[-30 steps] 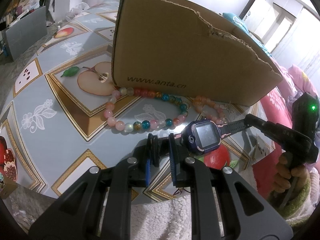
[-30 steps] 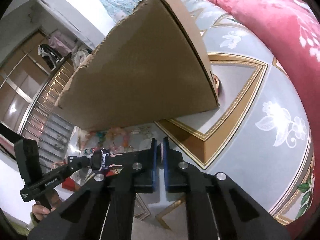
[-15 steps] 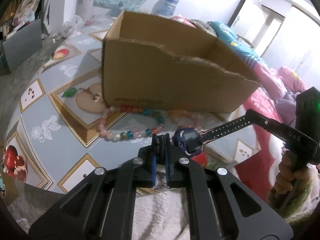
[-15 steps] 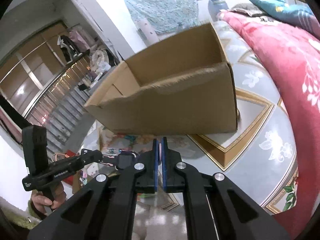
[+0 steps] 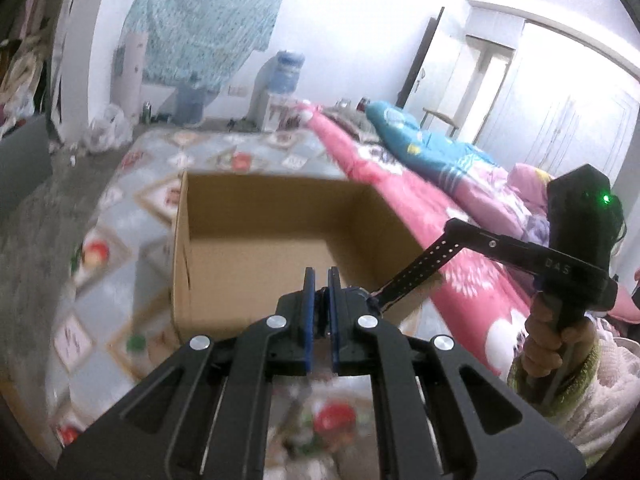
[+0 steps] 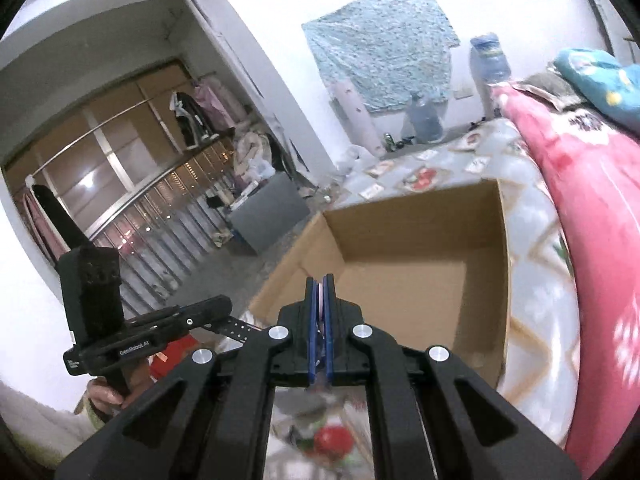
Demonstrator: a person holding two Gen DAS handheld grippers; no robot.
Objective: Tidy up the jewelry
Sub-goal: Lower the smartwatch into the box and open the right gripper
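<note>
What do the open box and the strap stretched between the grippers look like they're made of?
Box: plain brown corrugated cardboard, matte, with a rough torn edge. Strap: dark and flexible with rows of punched holes, probably rubber or silicone; blur leaves that open.

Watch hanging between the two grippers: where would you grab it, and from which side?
Take the watch by its strap ends, one from each side, as now: left gripper and right gripper are each shut on a strap. Thin, flat straps suit the narrow jaws; the bulky body hangs free.
</note>
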